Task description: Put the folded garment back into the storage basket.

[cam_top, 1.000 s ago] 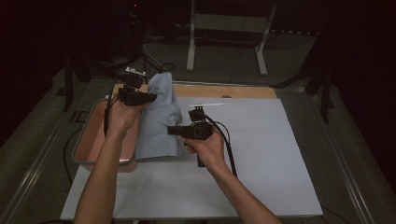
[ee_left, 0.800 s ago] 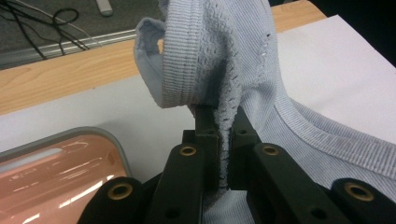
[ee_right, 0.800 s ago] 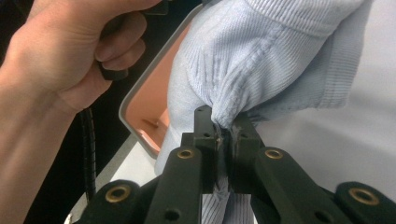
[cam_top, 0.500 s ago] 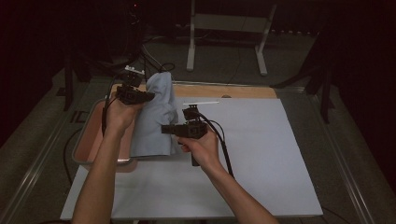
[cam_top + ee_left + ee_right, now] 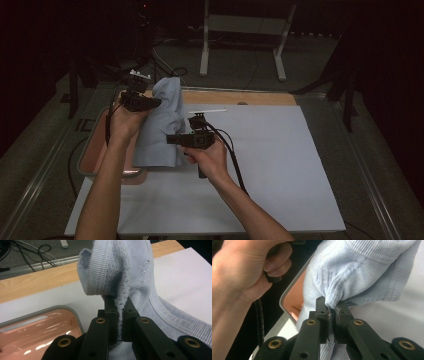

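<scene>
Nearest the person, the right gripper (image 5: 172,139) has its jaws clamped on a bunched fold of the light blue knitted garment (image 5: 162,125), low on the cloth's right edge; in the right gripper view the ribbed fabric (image 5: 362,272) is pinched tight between the two black jaws. Farther off and to the left, the left gripper (image 5: 156,102) is likewise closed on the garment's upper part, where the left gripper view shows a ribbed hem (image 5: 117,277) squeezed between the jaws. The garment hangs between the two grips, lifted above the white sheet (image 5: 280,160) that covers the table, its left side over the near right corner of the pink tray (image 5: 92,155). By the look of it, the step in hand is carrying the cloth out of the tray to spread it on the sheet. The next move probably calls for drawing the two grips apart and to the right, keeping both pinches firm so the knit does not slip, then lowering it flat.
</scene>
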`<state>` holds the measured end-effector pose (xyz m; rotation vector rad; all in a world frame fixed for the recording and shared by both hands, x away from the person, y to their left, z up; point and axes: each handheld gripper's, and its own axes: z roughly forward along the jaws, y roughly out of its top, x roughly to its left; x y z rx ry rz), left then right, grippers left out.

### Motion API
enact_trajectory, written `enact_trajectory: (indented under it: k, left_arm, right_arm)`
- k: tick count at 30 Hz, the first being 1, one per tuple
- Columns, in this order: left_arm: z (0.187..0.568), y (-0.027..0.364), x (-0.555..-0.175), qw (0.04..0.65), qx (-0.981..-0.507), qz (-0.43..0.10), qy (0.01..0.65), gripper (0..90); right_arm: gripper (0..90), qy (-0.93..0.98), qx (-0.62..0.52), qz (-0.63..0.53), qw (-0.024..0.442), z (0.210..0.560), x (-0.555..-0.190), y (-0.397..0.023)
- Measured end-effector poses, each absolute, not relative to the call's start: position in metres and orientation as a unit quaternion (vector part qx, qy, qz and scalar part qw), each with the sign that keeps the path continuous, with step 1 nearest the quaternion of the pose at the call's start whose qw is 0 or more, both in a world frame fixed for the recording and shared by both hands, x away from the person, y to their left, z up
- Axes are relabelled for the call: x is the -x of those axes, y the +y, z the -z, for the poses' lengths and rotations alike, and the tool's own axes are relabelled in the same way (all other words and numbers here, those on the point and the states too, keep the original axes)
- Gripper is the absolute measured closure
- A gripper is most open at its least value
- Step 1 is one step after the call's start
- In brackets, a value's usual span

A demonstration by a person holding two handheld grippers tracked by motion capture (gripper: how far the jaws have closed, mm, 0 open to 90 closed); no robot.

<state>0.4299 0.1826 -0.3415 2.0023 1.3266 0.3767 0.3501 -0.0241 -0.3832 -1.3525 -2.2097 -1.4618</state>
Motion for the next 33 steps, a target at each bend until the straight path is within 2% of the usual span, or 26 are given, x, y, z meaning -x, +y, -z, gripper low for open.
enact_trajectory:
  k: [22,33]
  left_arm:
    - [0.346,0.19,-0.429,0.339,-0.771,-0.153,0.517,87.1]
    - [0.348,0.206,-0.425,0.338,-0.763,-0.157,0.528,87.1]
  right_arm:
    - [84.6,-0.75,0.448,0.48,0.079,0.39,-0.35,-0.004]
    - [84.6,-0.756,0.443,0.475,0.079,0.393,-0.35,0.011]
